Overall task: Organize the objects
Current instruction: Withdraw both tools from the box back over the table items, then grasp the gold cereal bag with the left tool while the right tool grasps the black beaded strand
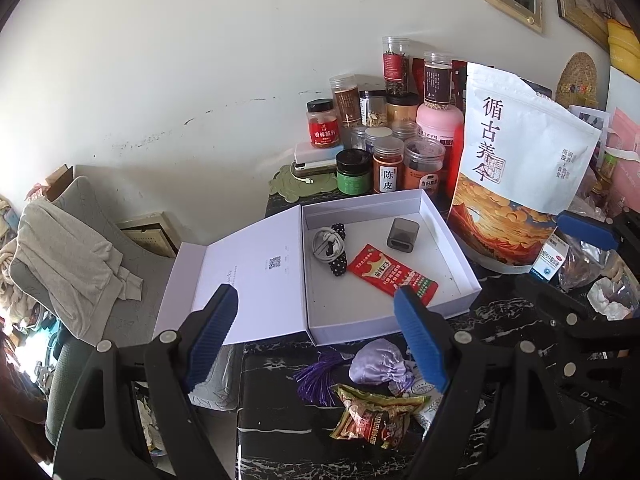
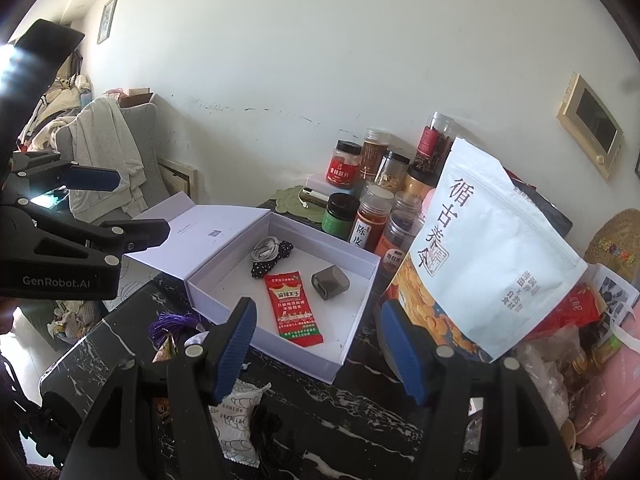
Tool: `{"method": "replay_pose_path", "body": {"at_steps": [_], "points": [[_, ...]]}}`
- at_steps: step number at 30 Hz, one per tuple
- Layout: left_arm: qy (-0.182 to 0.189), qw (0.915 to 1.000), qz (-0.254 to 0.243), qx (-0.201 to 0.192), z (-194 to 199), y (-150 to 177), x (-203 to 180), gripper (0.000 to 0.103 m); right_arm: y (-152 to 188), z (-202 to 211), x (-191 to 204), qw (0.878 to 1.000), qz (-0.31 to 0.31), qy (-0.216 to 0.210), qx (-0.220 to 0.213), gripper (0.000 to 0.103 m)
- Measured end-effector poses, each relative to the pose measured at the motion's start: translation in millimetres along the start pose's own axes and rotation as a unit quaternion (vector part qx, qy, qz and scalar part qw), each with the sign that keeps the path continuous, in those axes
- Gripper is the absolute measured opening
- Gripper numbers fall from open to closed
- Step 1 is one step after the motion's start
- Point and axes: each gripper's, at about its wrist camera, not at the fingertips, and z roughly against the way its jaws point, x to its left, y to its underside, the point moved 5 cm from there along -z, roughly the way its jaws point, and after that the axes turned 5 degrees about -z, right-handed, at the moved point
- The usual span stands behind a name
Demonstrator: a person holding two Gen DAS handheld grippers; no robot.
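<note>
**Two empty grippers over a half-filled box: where the next pick can fail**

Both grippers hang with fingers spread and nothing between the pads. Your left gripper (image 1: 316, 308) frames the near wall of the white box (image 1: 460, 236), whose lid (image 1: 248, 264) lies folded open beyond the left finger. Inside the box, ahead of the fingertips, lie a red sachet (image 1: 390, 276), a grey case (image 1: 403, 235) and a coiled cable on a spotted band (image 1: 330, 245). Below the fingertips, still on the black marble table (image 1: 288, 408), wait a lilac pouch (image 1: 378, 362) with a purple tassel (image 1: 320, 376) and a crinkled snack packet (image 1: 374, 420).

Your right gripper (image 2: 318, 338) points at the same box, with the tall white bag (image 2: 492, 248) just beside its right finger.

Judged risks:
- The right finger may nudge the standing bag, which could topple onto the box or the jars (image 2: 370, 216) behind it.
- Closing on the pouch could catch only the tassel, so the pouch swings or drops.
- The slick foil packet may slip from a shallow pinch.
- Both grippers converging on the box could collide.
- A low approach may shove the light box across the table.
</note>
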Motion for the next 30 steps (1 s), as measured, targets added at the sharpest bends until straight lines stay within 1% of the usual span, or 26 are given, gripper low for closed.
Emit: {"method": "replay_pose_path", "body": {"at_steps": [9,15,22,30], "points": [[0.004,0.9998,0.012,0.016,10,38,-6,0.08,30,8,8,1.0,-0.006,-0.012,0.014,0.066],[0.002,0.9997,0.011,0.024,11,59,-11,0.08,50,5,14,0.999,-0.013,-0.025,0.029,0.066],[0.011,0.9991,0.012,0.039,2,81,-17,0.08,70,-1,22,0.998,-0.018,-0.043,0.044,0.066],[0.024,0.9987,0.013,0.042,-8,97,-20,0.08,88,-13,26,0.996,-0.023,-0.058,0.06,0.066]]}}
